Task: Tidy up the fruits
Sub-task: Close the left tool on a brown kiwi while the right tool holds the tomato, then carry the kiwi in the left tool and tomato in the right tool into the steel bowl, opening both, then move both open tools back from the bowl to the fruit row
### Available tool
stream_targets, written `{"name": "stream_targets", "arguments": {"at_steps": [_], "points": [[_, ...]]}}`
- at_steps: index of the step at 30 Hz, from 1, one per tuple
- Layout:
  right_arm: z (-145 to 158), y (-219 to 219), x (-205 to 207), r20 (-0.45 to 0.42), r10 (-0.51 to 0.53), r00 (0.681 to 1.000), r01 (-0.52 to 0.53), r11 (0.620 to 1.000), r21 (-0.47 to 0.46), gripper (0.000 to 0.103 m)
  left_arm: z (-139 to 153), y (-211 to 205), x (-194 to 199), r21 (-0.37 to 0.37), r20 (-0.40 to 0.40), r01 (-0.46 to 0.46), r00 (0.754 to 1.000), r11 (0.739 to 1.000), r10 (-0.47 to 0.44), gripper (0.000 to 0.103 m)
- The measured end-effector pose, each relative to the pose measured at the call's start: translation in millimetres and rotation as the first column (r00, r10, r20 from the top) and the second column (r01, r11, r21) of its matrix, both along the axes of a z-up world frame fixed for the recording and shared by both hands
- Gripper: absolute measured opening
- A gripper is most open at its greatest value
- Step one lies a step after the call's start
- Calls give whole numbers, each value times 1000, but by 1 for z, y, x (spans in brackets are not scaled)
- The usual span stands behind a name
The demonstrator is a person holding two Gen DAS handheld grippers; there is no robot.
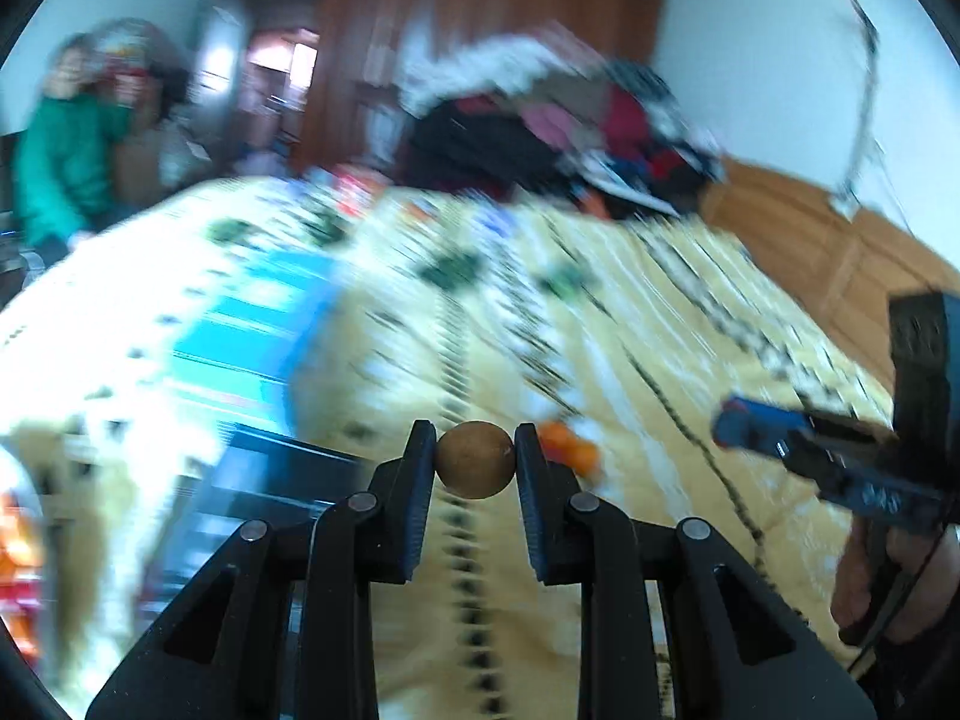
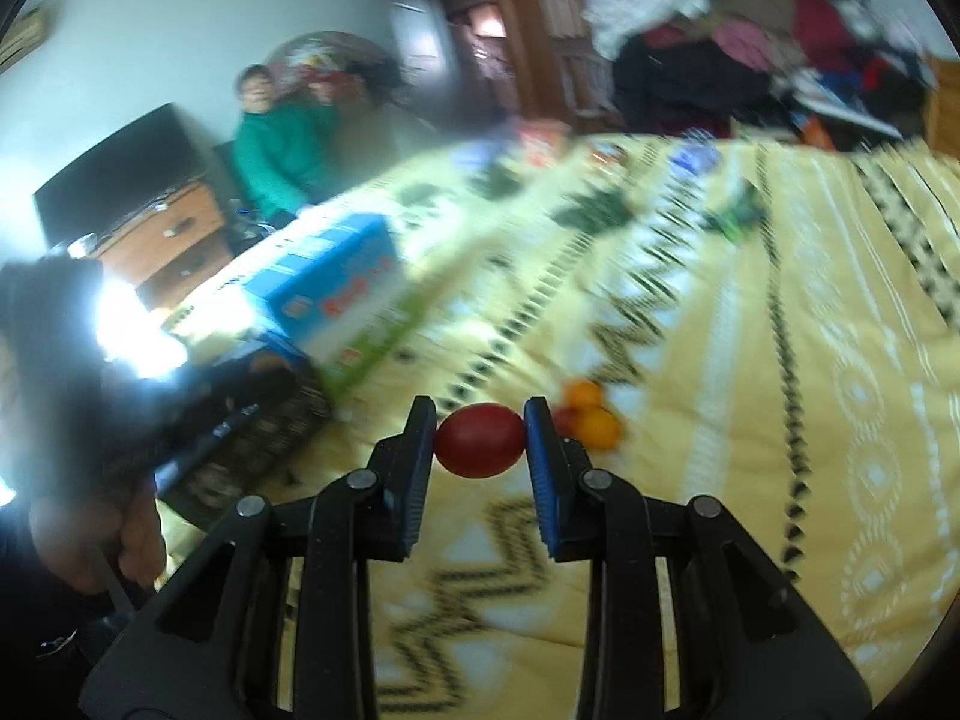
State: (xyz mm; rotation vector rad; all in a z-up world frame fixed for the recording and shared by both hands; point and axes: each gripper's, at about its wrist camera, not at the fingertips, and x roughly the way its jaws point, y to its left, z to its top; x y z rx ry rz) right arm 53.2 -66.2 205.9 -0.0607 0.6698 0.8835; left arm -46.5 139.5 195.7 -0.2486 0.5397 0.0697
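Note:
My left gripper (image 1: pixel 475 447) is shut on a small round brown fruit (image 1: pixel 475 459) and holds it above the yellow patterned bedspread (image 1: pixel 600 360). My right gripper (image 2: pixel 480 423) is shut on a small red fruit (image 2: pixel 479 440) above the same bedspread (image 2: pixel 780 360). Two orange fruits (image 2: pixel 594 414) lie on the bedspread just right of the right gripper's tips, with a red fruit partly hidden beside them. The orange fruits (image 1: pixel 570 450) also show in the left wrist view behind the right finger. The right gripper (image 1: pixel 840 456) appears at the right edge of the left wrist view.
A blue and white carton (image 2: pixel 336 294) lies on the bed at the left, with a dark basket-like container (image 2: pixel 264 432) below it. A pile of clothes (image 2: pixel 750 60) sits at the bed's far end. A person in green (image 2: pixel 282 150) sits beyond the bed. The view is motion-blurred.

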Motion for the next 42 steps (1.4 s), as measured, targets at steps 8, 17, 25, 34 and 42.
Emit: {"name": "stream_targets", "arguments": {"at_steps": [8,17,25,34,42], "points": [[50,136,-67,58,296,953,-298,954,25,30,41,156,-112,17,47,-373,927,928,372,27],[44,287,-135,-29,529,848,-529,849,7,30,-4,295,-204,-44,-102,-625,779,780,619,26],[9,353,-169,-116,589,800,-598,799,-65,31,-38,319,-225,-67,-173,-651,754,756,634,26],[-13,386,-179,-166,591,790,-610,786,-104,31,-39,325,-218,-55,-188,-639,761,767,621,27],[-13,388,-186,-161,585,795,-604,788,-122,64,-40,324,-222,-61,-193,-665,740,745,645,48]]}}
